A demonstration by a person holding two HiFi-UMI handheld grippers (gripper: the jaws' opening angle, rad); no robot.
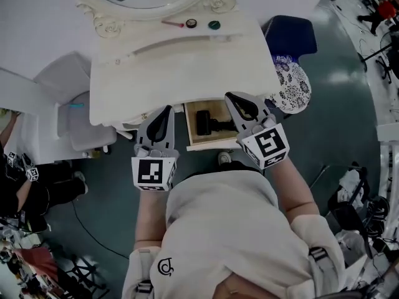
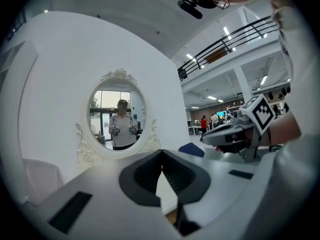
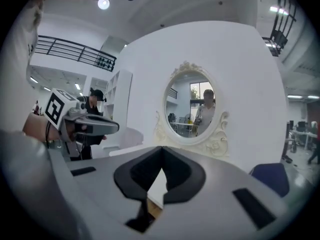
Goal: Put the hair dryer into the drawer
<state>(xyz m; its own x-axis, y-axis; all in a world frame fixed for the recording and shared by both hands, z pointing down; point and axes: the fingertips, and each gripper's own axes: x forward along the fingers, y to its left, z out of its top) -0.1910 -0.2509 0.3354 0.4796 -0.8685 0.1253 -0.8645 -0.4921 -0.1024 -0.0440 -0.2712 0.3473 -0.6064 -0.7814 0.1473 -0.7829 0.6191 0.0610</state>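
Note:
The black hair dryer [image 1: 209, 124] lies inside the open wooden drawer [image 1: 191, 131] under the white dressing table [image 1: 174, 73]. My left gripper [image 1: 163, 109] is held up in front of the table's front edge, left of the drawer, its jaws shut with nothing between them [image 2: 161, 153]. My right gripper [image 1: 232, 96] hovers above the drawer's right part, also shut and empty [image 3: 161, 149]. Both point roughly level toward the oval mirror [image 2: 118, 119] [image 3: 192, 109]. Each gripper shows in the other's view: the right gripper [image 2: 235, 134] and the left gripper [image 3: 90, 126].
On the tabletop lie a red stick [image 1: 173, 23] and two small round items [image 1: 191, 23] [image 1: 214, 25]. A blue chair [image 1: 290, 36] and a patterned stool [image 1: 292, 87] stand right of the table. A white chair [image 1: 81, 117] stands left. Another person [image 1: 19, 185] is at the far left.

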